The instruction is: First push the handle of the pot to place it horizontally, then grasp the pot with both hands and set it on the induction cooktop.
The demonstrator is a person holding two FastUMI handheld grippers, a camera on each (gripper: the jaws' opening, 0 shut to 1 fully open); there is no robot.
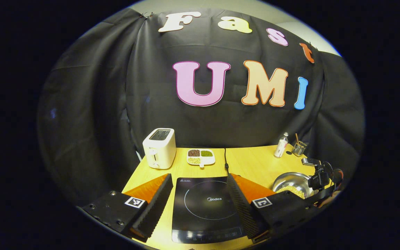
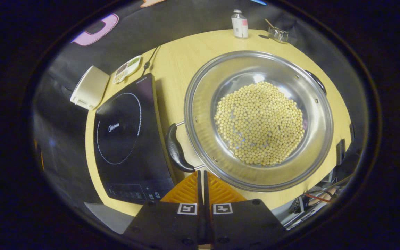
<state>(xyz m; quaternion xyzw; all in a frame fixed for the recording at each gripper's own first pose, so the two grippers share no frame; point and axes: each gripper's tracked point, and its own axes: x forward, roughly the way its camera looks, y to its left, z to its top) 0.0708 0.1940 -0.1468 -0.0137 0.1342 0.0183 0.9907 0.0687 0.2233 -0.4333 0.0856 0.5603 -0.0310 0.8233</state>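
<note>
fingers of the right gripper (image 2: pixel 201 177) are pressed together with nothing between them, their tips just beside the pot's near black handle (image 2: pixel 176 150). the pot (image 2: pixel 200 139), steel and holding yellow beans (image 2: pixel 259 123), sits on the wooden surface (image 2: pixel 182 62) right beside the induction cooktop (image 2: pixel 127 139). the left gripper (image 1: pixel 200 194) is spread wide, empty, above the cooktop. farther back stand a white toaster (image 1: pixel 159 148), a divided dish (image 1: pixel 201 157), a small bottle (image 1: pixel 281 146) and a glass holder (image 1: pixel 299 148).

The left tool (image 1: pixel 200 194) hangs with its fingers spread wide apart; the right tool (image 2: pixel 203 184) has its fingers pressed together, holding nothing.
</note>
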